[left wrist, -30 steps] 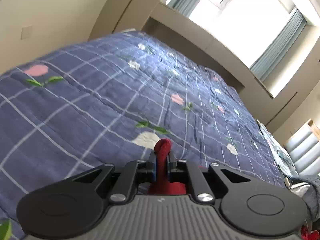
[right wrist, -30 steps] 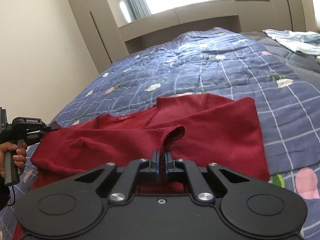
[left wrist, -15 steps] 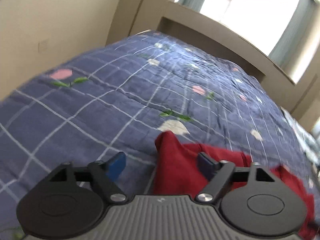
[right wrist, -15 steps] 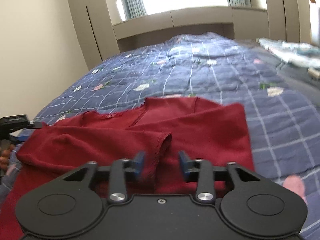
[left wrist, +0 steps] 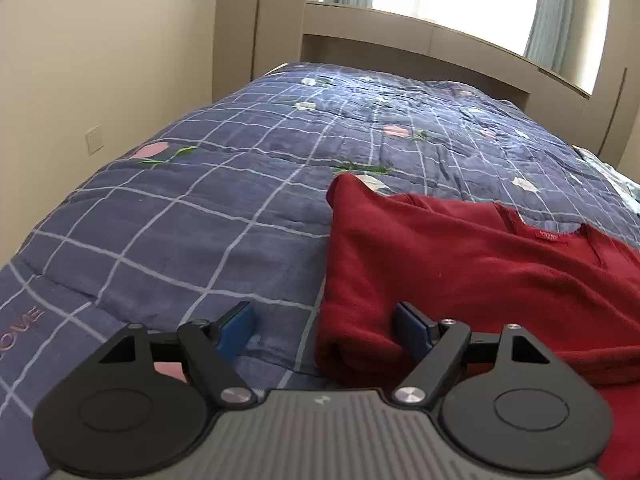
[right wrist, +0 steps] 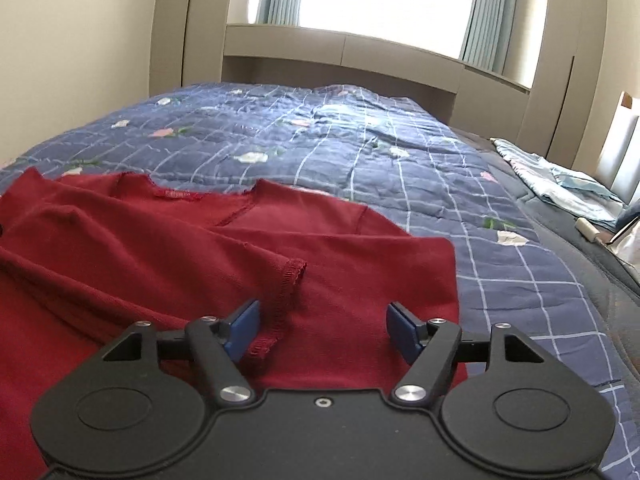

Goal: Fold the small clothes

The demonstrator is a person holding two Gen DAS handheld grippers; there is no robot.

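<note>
A dark red top lies on the blue checked quilt, its sleeves folded in over its body. It also shows in the left wrist view. My left gripper is open and empty, just above the garment's folded left edge. My right gripper is open and empty, above the hemmed sleeve cuff that lies across the top.
A pile of pale blue clothes lies at the bed's right side. A beige wall runs along the left of the bed. A headboard ledge and a bright window stand at the far end.
Both grippers were shut on parts of the red top a second ago. Both have opened, let go and drawn back, and the garment now lies on the quilt.
</note>
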